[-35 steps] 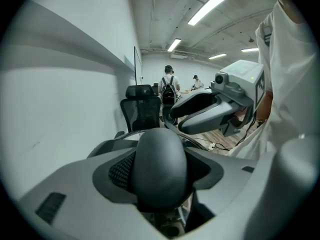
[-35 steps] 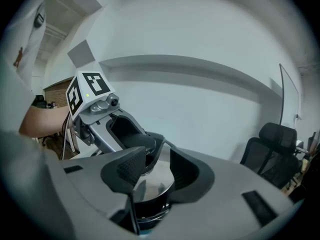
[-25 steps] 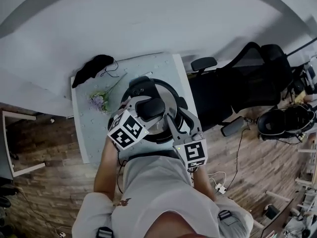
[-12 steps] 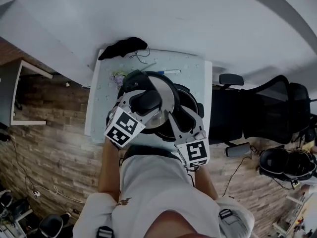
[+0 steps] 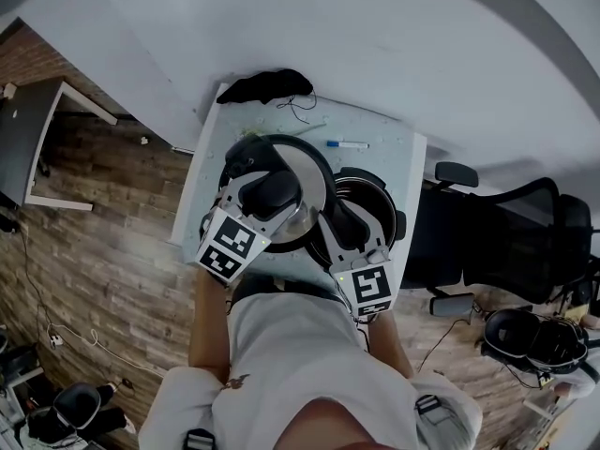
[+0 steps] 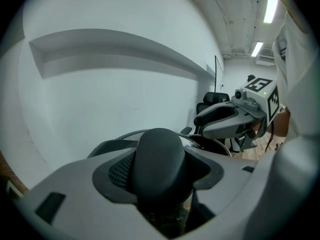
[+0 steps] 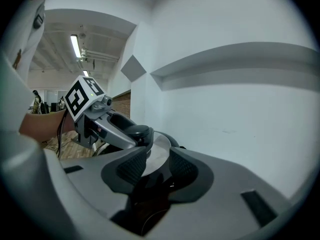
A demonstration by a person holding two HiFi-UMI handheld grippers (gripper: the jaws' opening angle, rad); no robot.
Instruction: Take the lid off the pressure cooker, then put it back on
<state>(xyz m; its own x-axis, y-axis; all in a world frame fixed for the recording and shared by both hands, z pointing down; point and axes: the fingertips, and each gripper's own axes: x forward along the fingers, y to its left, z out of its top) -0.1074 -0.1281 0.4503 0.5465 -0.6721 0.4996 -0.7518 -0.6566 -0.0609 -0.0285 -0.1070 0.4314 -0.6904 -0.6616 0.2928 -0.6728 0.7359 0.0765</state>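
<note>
Holding lid (image 5: 305, 184), seemingly half off cooker (image 5: 386, 202).

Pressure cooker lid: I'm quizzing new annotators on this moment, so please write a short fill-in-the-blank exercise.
1. The left claw is shut on the black ____ of the lid.
2. In the head view, the lid is held to the ____ of the open pot.
3. Beyond the pot, a ____ lies on the table near the black cloth.
Missing words: knob; left; pen.
</note>
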